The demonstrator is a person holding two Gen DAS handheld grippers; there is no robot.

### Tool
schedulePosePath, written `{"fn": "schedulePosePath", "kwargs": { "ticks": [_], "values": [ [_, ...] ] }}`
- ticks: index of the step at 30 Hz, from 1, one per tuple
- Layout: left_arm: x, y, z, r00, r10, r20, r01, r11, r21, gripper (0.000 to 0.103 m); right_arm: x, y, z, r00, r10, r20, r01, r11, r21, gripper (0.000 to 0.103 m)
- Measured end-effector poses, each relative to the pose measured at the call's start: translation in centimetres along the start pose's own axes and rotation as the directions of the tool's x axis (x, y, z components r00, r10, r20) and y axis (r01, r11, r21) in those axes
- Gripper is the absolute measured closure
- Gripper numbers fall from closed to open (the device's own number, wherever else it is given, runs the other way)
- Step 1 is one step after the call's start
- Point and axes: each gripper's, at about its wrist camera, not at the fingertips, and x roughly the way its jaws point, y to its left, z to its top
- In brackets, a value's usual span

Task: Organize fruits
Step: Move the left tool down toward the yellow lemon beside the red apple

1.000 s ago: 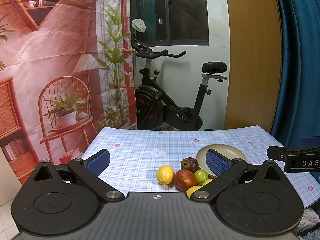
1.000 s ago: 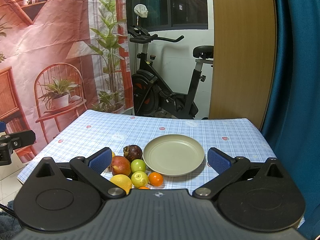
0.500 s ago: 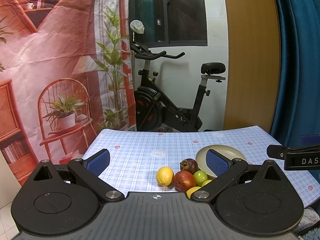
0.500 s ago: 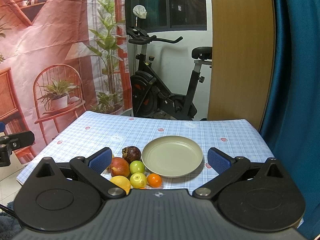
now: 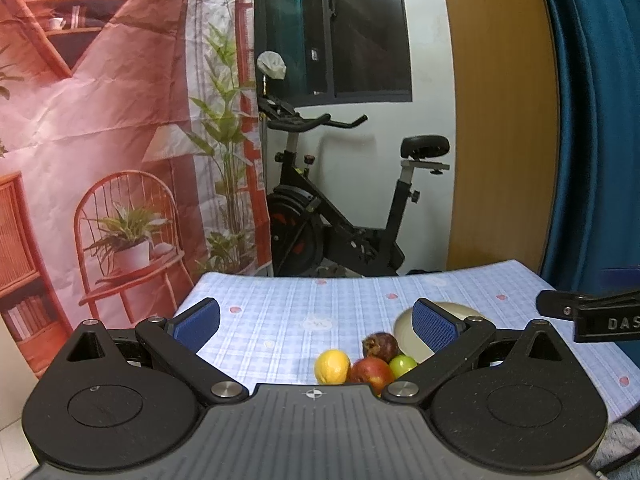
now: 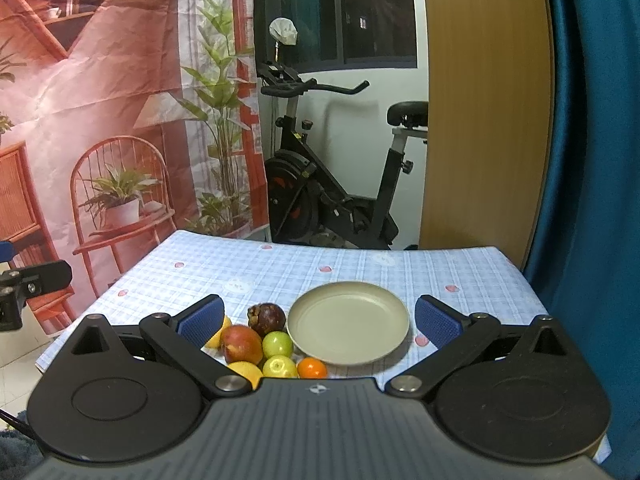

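Fruits: sitting in a tight cluster on the checked tablecloth [image 6: 280, 272], lower centre of the right wrist view, just left of the plate [image 6: 348, 330]. Dark mangosteen [image 6: 266, 317] lying at the back of the cluster, near the plate rim. Red apple [image 6: 241, 344] resting in front of it, touching a green fruit [image 6: 277, 344]; a second yellow-green fruit [image 6: 280, 367] and a small orange [image 6: 312, 368] sitting nearest the camera, the orange just below the plate's lower left edge. Two yellow fruits partly hidden: one [image 6: 245, 372] behind the gripper body at lower left, the other [image 6: 218, 336] peeking out past the left blue pad.

Plate: lying empty, flat on the cloth, centre of frame.

Right gripper [image 6: 318, 320]: hovering above the near table edge, jaws spread wide, gripping nothing, plate and most fruits showing in the gap between the pads.

Left gripper [image 5: 316, 320]: likewise spread wide and empty, looking across the table from further left. In this view, showing lemon [image 5: 332, 366], apple [image 5: 372, 371], mangosteen [image 5: 380, 346] and one green fruit [image 5: 403, 365] at lower centre, the plate [image 5: 404, 332] largely hidden behind the right-hand pad.

Surroundings: exercise bike [image 6: 320, 184] standing beyond the far table edge, printed backdrop [image 6: 120, 100] filling the left of frame, blue curtain [image 6: 592, 160] hanging along the right edge.
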Motion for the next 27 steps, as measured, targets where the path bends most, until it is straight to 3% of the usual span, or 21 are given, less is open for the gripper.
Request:
{"fn": "schedulePosePath", "kwargs": {
  "ticks": [7, 12, 15, 21, 27],
  "values": [
    [2.3, 0.0, 1.0, 1.0, 0.006, 0.022, -0.007, 1.0, 0.009, 0.0, 1.7, -0.9, 1.2, 0.999, 0.037, 0.017, -0.037, 0.999, 0.007, 0.0],
    [4.1, -0.1, 1.2, 0.999, 0.014, 0.043, -0.014, 1.0, 0.012, 0.0, 3.4, -2.9, 1.4, 0.992, 0.105, 0.063, -0.111, 0.989, 0.102, 0.0],
    [5.2, -0.4, 1.3, 0.999, 0.015, 0.049, -0.015, 1.0, 0.011, 0.0, 4.5, -4.0, 1.7, 0.991, 0.095, 0.092, -0.106, 0.987, 0.12, 0.0],
    [7.4, -0.5, 0.8, 0.998, -0.01, 0.055, 0.011, 1.0, -0.024, 0.0, 7.1, -5.3, 2.3, 0.994, 0.07, 0.086, -0.08, 0.99, 0.119, 0.0],
    [9.2, -1.3, -0.1, 0.992, -0.071, 0.1, 0.076, 0.996, -0.045, 0.001, 9.6, -5.1, 1.7, 0.995, 0.1, 0.012, -0.101, 0.992, 0.071, 0.0]
  ]
}}
